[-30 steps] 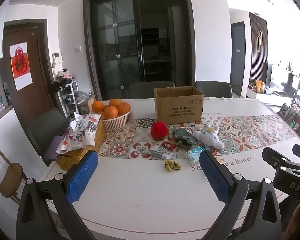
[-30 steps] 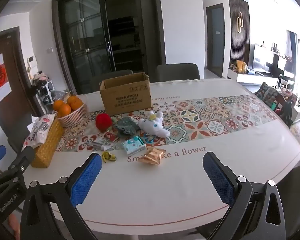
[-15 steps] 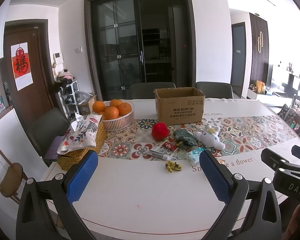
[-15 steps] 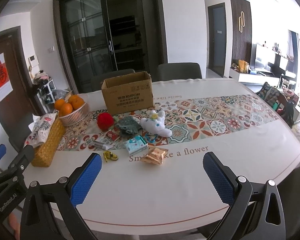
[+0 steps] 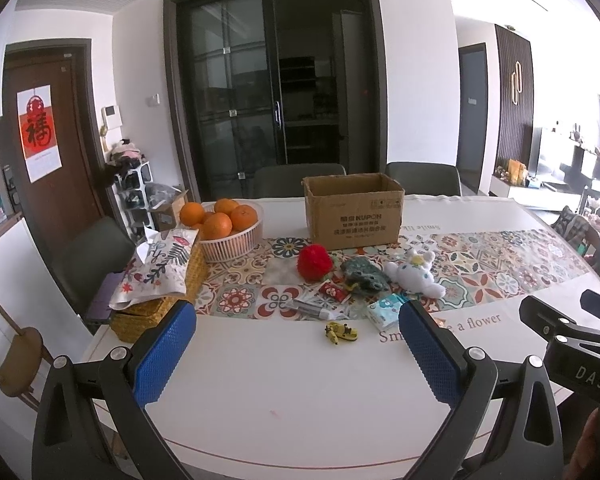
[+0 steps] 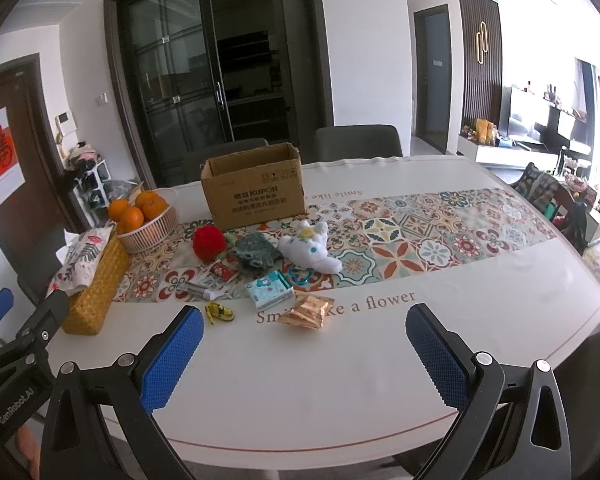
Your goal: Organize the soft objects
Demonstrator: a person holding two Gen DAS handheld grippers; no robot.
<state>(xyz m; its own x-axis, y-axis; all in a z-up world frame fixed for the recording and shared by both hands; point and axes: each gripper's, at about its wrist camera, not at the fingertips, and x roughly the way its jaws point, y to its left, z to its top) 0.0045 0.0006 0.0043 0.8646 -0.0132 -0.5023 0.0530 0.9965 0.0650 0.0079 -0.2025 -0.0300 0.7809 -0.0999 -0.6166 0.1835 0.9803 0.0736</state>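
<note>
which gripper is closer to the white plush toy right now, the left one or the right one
Right, by a small margin. The white plush toy lies ahead of the right gripper, almost centred between its fingers. From the left gripper it sits ahead and off to the right.

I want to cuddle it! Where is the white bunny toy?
In the right wrist view, the white plush toy lies mid-table on the patterned runner, right of the green plush, before the cardboard box.
</note>
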